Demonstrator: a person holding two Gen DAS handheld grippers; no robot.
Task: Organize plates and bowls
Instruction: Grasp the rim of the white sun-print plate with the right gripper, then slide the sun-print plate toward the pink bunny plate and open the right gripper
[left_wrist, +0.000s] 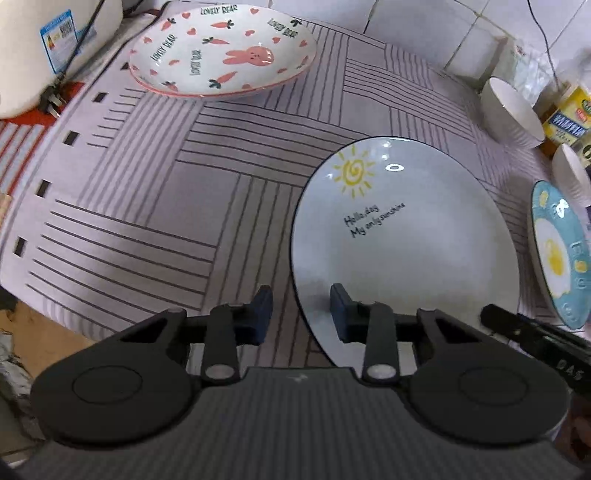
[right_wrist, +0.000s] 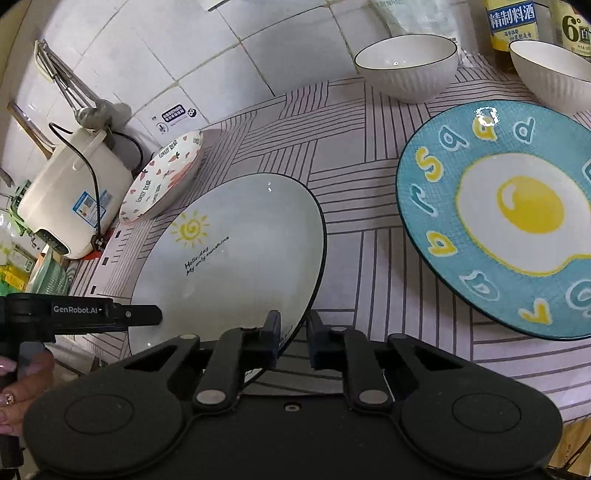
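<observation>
A white plate with a yellow sun and the words "Hello day" (left_wrist: 406, 240) (right_wrist: 229, 258) lies on the striped cloth. My left gripper (left_wrist: 301, 310) straddles its near left rim with the jaws apart; cloth shows between the outer pad and the rim. On the plate's near right rim, my right gripper (right_wrist: 293, 332) has closed its narrow jaws. A blue fried-egg plate (right_wrist: 509, 214) (left_wrist: 557, 254) lies to the right. At the back left rests a rabbit-and-carrot plate (left_wrist: 221, 51) (right_wrist: 162, 177). Two white ribbed bowls (right_wrist: 406, 66) (right_wrist: 550, 70) stand at the back right.
A cream rice cooker (right_wrist: 70, 192) with a black cord stands at the far left by the tiled wall (right_wrist: 221, 55). Bottles (right_wrist: 513, 22) stand behind the bowls. A hand (right_wrist: 14, 387) holds the left gripper's handle. The striped cloth (left_wrist: 166, 206) ends at the near table edge.
</observation>
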